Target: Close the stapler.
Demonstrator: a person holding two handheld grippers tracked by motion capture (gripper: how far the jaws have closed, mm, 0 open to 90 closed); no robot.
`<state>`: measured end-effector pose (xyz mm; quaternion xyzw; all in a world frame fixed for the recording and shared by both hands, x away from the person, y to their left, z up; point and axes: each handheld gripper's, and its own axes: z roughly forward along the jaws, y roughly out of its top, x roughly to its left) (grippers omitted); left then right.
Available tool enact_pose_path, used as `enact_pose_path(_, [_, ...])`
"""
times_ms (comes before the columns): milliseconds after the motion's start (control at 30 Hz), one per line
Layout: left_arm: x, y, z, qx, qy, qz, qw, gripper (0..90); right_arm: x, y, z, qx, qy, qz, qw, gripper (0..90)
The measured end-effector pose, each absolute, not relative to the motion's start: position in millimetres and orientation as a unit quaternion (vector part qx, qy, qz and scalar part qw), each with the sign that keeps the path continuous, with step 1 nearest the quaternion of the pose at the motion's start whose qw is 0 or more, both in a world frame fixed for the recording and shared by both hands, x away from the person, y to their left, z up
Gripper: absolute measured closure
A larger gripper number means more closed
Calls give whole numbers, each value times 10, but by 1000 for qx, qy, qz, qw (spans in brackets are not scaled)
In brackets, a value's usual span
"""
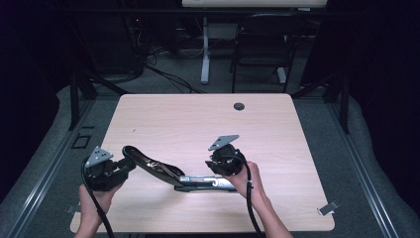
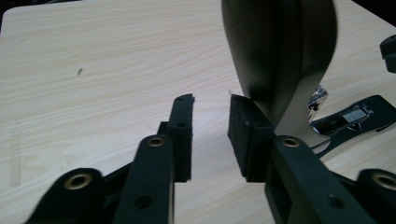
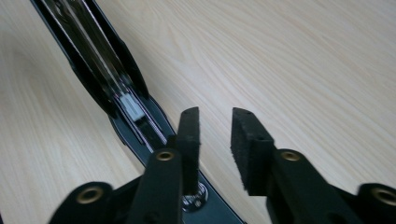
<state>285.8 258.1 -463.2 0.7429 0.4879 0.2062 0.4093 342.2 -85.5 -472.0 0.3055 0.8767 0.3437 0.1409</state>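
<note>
A black stapler [image 1: 163, 171] lies swung wide open on the wooden table [image 1: 198, 124]. Its top arm [image 1: 143, 161] rises toward the left and its metal base [image 1: 208, 182] lies flat to the right. My left gripper [image 1: 130, 163] is at the raised end of the arm. In the left gripper view its jaws [image 2: 211, 107] stand narrowly apart with nothing between them, and the arm's black shell [image 2: 280, 56] is just beyond the right pad. My right gripper [image 1: 214, 171] hovers over the base. Its jaws [image 3: 215, 116] hold a small gap over bare wood, beside the stapler's rail [image 3: 107, 70].
A round cable hole [image 1: 239, 106] sits near the table's far edge. A small clip [image 1: 328, 208] lies off the front right corner. Behind the table stand a black chair [image 1: 262, 44] and a white desk leg [image 1: 204, 49].
</note>
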Motion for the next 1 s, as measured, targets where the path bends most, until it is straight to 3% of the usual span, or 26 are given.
enact_pose_path(233, [2884, 2569, -4609, 741, 491, 202, 411, 746, 3398, -604, -4640, 284, 879, 355, 146, 846])
enact_pose_path(1000, [2924, 2324, -4497, 739, 466, 208, 439, 851, 3343, -341, -4370, 268, 851, 413, 181, 857])
